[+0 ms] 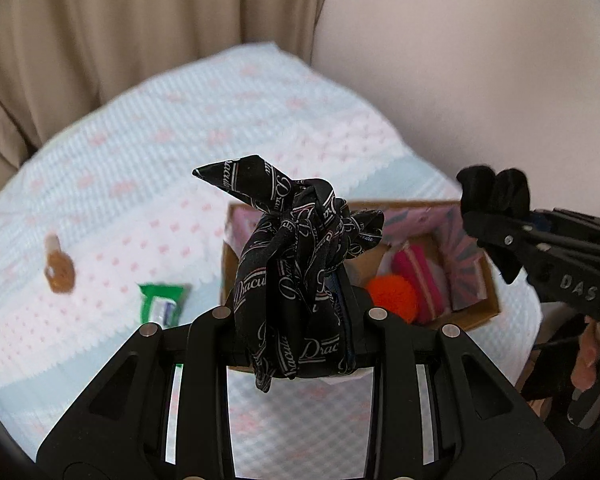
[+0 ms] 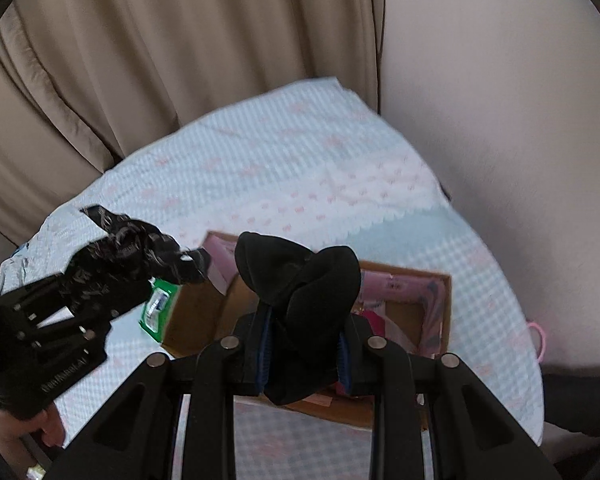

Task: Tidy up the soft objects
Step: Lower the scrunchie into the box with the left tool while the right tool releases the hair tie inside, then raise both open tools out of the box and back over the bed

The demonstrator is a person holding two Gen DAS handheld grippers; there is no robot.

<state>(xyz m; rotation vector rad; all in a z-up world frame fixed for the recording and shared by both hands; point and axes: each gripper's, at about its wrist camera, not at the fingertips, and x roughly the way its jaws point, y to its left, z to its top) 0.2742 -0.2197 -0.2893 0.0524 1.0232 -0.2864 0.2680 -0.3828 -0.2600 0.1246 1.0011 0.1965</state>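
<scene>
My left gripper (image 1: pixel 300 320) is shut on a knotted black printed cloth (image 1: pixel 296 272), held above the near edge of a cardboard box (image 1: pixel 476 308). The box holds an orange pom-pom (image 1: pixel 392 296) and a pink striped soft item (image 1: pixel 416 280). My right gripper (image 2: pixel 304 354) is shut on a plain black cloth bundle (image 2: pixel 300 292), held over the same box (image 2: pixel 444 312). The right gripper also shows in the left wrist view (image 1: pixel 496 224), and the left gripper in the right wrist view (image 2: pixel 112 280).
The box sits on a bed with a white and light blue quilt (image 1: pixel 140 168) with pink dots. A green packet (image 1: pixel 162 306) and a brown object (image 1: pixel 60 268) lie left of the box. Beige curtains (image 2: pixel 160 60) and a wall stand behind.
</scene>
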